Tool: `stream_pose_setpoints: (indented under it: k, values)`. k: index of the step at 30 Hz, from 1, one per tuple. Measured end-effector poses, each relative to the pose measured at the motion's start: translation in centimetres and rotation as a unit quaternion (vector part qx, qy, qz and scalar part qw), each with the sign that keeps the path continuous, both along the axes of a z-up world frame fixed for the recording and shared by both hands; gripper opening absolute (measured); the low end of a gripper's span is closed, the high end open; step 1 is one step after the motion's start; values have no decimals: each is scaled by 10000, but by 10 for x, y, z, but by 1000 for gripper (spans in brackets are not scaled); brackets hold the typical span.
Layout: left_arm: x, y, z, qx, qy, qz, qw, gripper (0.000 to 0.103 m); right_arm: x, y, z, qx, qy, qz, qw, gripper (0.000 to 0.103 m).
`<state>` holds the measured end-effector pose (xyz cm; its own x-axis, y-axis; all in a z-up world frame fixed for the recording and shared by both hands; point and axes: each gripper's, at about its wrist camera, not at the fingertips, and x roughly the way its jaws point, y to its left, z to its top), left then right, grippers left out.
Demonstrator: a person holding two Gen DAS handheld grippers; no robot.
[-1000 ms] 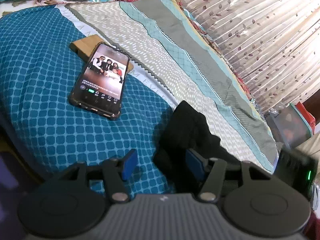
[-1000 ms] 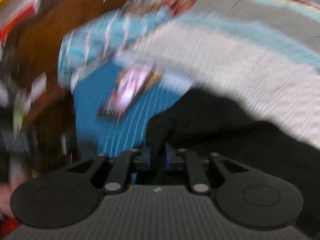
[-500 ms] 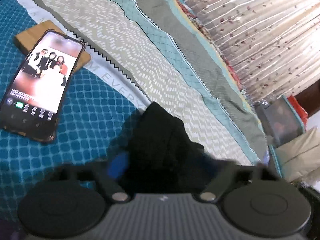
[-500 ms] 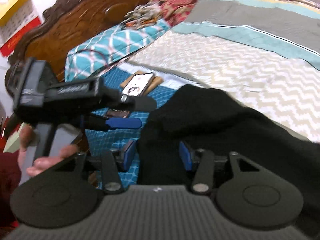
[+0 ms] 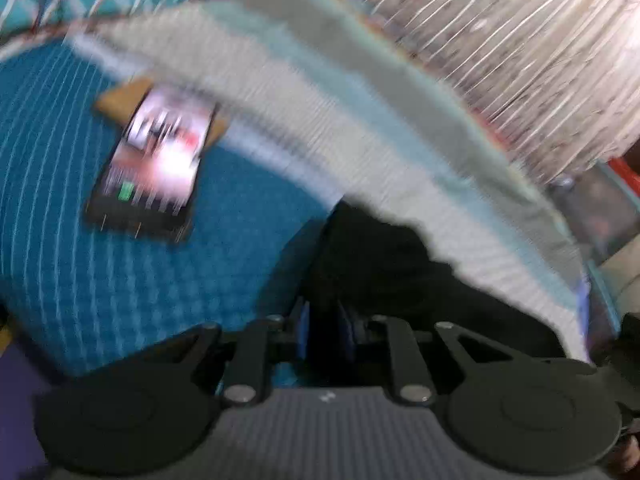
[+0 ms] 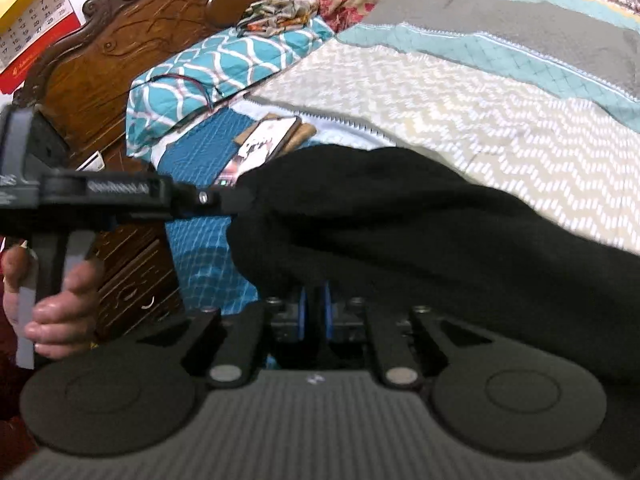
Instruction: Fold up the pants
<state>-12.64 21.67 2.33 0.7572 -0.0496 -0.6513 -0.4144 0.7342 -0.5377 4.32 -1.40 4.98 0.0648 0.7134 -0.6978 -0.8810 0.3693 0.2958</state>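
Observation:
The black pants (image 6: 420,232) lie bunched on the bed, over the zigzag-patterned bedspread (image 6: 500,132). In the right wrist view my right gripper (image 6: 315,312) is closing, its blue pads pinching a fold of the pants' near edge. The blurred left wrist view shows my left gripper (image 5: 325,328) closing too, with black cloth of the pants (image 5: 384,264) between its blue pads. A hand (image 6: 60,304) holds the left gripper (image 6: 236,199) at the left of the right wrist view, its tip at the pants' left end.
A lit phone (image 5: 156,168) rests on a wooden block (image 5: 120,98) on the blue quilt (image 5: 120,280). A teal pillow (image 6: 224,64) and carved wooden headboard (image 6: 120,40) stand behind. Curtains (image 5: 520,60) hang beyond the bed's far side.
Both grippers' jaws have gone from wide apart to pinched on the black cloth. The left gripper has shifted sideways and its view is now smeared. The right view has sharpened and steadied.

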Motion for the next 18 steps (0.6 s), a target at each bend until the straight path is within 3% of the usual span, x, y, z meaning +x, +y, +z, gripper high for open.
stream_pose_setpoints:
  k: [4,7,9,13,18]
  values:
    - [7,-9,-5,333,196,-32,9992,19,1,3,-25,-316,252,-119,9991,19]
    - [4,-7,9,455,83,-95,9989,25,-1,-1,-11,-146,197,-87,9997,28]
    - [-4,2,20,287,-153,-2,9995,25,1,-11,3,93,118,-168,9997,34]
    - [-8,19,37,-2,-572,264,9980,23,12,-38,23,533,93,-741,9958,34]
    - [27,-3,46,166,-674,-227,9973,23,26,-46,17,670,288,-1378,9878,31]
